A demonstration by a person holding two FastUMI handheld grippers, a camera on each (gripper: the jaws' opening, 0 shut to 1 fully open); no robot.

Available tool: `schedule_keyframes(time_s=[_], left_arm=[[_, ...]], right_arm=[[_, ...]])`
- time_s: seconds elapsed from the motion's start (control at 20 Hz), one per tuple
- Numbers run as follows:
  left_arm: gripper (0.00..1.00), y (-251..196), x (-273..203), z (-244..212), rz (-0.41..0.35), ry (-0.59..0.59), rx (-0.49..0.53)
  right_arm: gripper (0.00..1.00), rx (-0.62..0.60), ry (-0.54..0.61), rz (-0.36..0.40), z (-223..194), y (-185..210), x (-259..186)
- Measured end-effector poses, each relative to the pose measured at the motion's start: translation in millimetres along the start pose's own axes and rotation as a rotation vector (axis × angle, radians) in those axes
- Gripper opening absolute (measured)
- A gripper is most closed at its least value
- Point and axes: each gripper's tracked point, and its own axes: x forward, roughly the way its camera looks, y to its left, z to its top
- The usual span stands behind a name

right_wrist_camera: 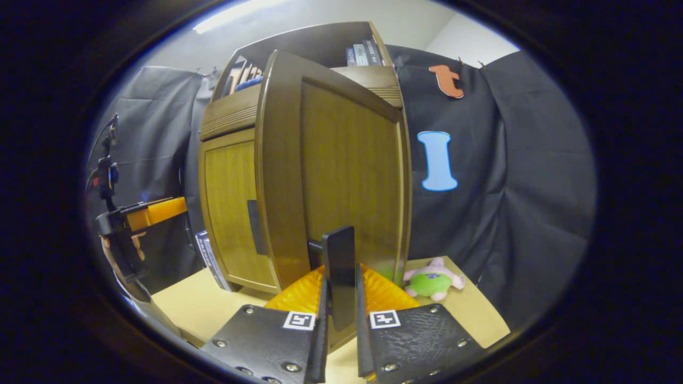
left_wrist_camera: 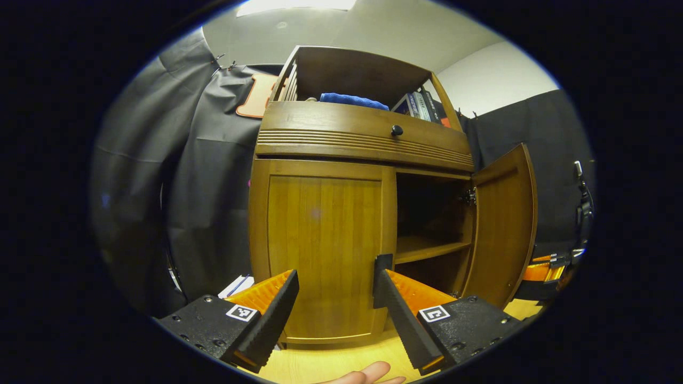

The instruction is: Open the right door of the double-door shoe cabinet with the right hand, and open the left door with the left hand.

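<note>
Shoe cabinet [left_wrist_camera: 363, 144]: wooden, right door [left_wrist_camera: 504, 224] swung open, left door [left_wrist_camera: 323, 250] closed.

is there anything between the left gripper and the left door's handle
Nothing visible. In the left gripper view the left gripper is open right in front of the closed left door, and the handle at the door's right edge sits by its right finger. The right door is swung open, off to the side.
</note>
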Motion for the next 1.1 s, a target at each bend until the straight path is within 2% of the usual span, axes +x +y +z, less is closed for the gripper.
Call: schedule_keyframes(time_s=[0.15,0.25,0.3,0.35,0.4,0.45,0.5,0.65,0.9,0.95,1.1], left_arm=[[0.94,-4,-1,1,-0.003,-0.006,0.005],[0.94,-5,0,-1,0.002,-0.006,0.014],[0.89,-6,1,-2,0.004,-0.003,0.017],[0.89,-7,2,-3,0.005,0.001,0.017],[0.89,-7,2,-5,0.007,0.005,0.017],[0.89,-7,3,-5,0.009,0.006,0.017],[0.94,-8,4,-6,0.012,0.008,0.017],[0.94,-10,6,-9,0.012,0.012,0.022],[0.94,-14,9,-15,0.011,0.025,0.03],[0.89,-16,9,-15,0.01,0.026,0.031],[0.9,-18,14,-15,-0.001,0.017,0.027]], right_arm=[[0.23,-0.008,0.002,-0.077,-1,-27,-6],[0.23,-0.029,-0.013,-0.163,1,-58,-8],[0.23,-0.041,-0.02,-0.2,3,-76,-8],[0.2,-0.007,-0.03,-0.179,7,-83,-5],[0.23,0.032,-0.029,-0.192,-3,-97,-8],[0.01,0.046,-0.038,-0.182,5,-106,-10],[0.01,0.042,-0.047,-0.151,6,-111,-9],[0.01,0.04,-0.054,-0.112,4,-123,-10],[0.01,0.028,-0.05,-0.091,8,-129,-7],[0.01,0.03,-0.049,-0.087,7,-131,-7],[0.01,0.038,-0.055,-0.072,8,-134,-7]])
